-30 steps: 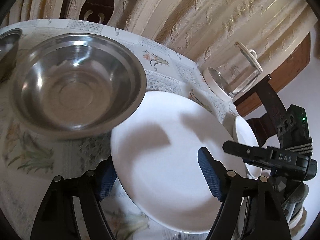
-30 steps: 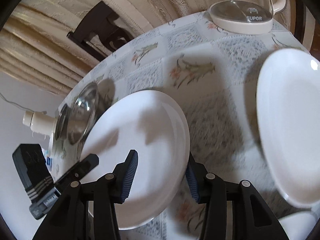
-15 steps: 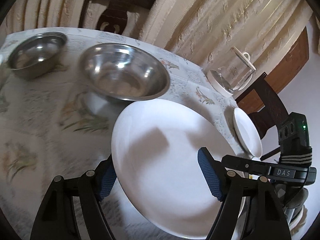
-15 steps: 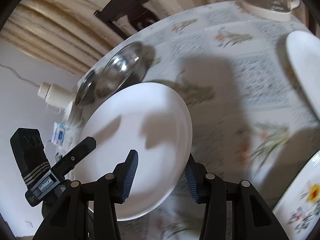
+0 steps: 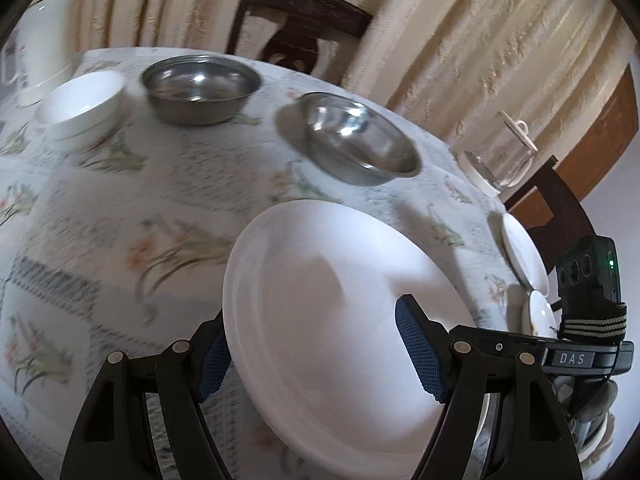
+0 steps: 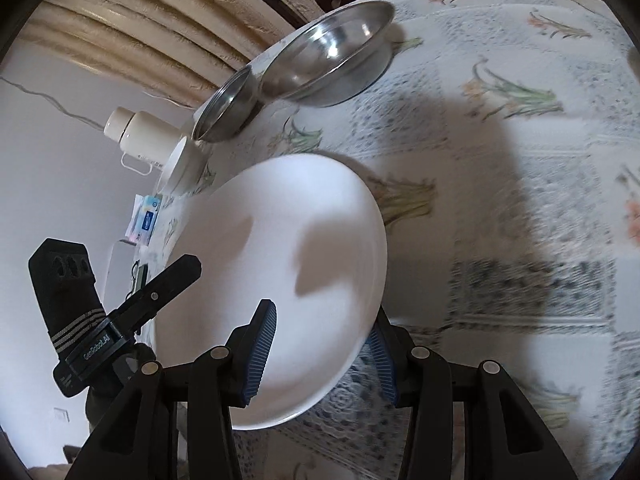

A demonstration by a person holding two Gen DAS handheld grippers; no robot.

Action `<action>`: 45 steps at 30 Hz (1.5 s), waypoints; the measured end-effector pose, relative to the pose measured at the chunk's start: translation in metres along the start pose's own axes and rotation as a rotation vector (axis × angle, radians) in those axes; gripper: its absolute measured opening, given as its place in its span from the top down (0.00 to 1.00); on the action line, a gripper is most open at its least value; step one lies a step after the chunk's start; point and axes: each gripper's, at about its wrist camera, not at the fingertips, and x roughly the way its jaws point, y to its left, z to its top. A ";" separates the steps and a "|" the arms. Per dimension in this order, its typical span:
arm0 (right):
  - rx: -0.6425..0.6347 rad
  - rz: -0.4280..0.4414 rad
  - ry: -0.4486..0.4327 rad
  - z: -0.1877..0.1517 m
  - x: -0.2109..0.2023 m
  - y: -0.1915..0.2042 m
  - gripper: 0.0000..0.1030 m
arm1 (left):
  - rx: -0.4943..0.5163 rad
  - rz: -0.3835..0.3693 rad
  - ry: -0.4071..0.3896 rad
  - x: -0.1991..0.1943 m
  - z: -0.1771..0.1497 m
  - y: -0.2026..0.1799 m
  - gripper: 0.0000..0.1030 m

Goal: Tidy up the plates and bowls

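Carrying a plate (image 5: 332, 320) with both grippers, above the table (image 5: 120, 208).
Left gripper (image 5: 316, 356) and right gripper (image 6: 320, 356) each clamped its rim; next, probably stacking it on plates (image 5: 524, 252) at 3 o'clock.

A home dining room. Shown by a round table (image 5: 120, 208) under a flower-printed cloth, filling the middle of both views; dark carved wooden chairs (image 5: 296, 28) pushed up at the top centre and right edge of the left view; cream pleated curtains (image 5: 460, 52) across the top. Set about with steel bowls (image 5: 200, 88), a white bowl (image 5: 82, 108), a glass kettle (image 5: 504, 160) at right and a cream flask (image 6: 140, 132) at left.
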 end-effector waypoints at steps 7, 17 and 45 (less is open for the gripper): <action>0.005 0.012 -0.038 -0.007 0.004 0.008 0.53 | -0.008 0.058 -0.012 -0.007 -0.011 0.023 0.26; 0.027 0.028 -0.050 -0.019 0.008 0.011 0.53 | 0.047 0.054 -0.066 -0.019 -0.009 0.020 0.26; 0.047 0.154 -0.188 -0.042 0.000 -0.006 0.51 | 0.062 0.180 -0.121 -0.023 -0.017 0.013 0.26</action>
